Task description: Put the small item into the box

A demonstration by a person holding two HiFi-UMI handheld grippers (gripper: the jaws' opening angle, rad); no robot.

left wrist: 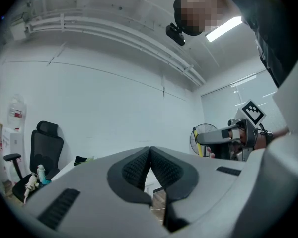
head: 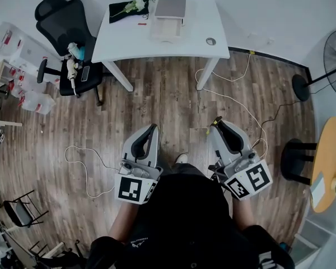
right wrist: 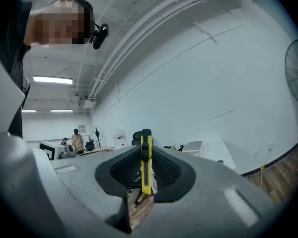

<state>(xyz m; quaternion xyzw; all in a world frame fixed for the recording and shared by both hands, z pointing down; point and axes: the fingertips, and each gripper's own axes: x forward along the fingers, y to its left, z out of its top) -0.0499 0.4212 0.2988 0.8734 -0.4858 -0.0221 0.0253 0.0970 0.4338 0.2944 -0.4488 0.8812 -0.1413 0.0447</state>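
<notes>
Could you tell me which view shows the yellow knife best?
The right gripper view: the yellow knife stands upright and close, clamped between the right gripper's pads. The head view shows only a small yellow tip at that gripper's front; the left gripper view, a distant yellow sliver.

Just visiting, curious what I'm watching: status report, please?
Left gripper shut, empty. Right gripper shut on yellow cutter. Box on white table ahead, not yet reached. Cable on floor between.

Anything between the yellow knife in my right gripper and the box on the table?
Nothing visible blocks it. The right gripper is shut on the knife; between it and the box on the table lies only wooden floor, with a cable flat on it.
</notes>
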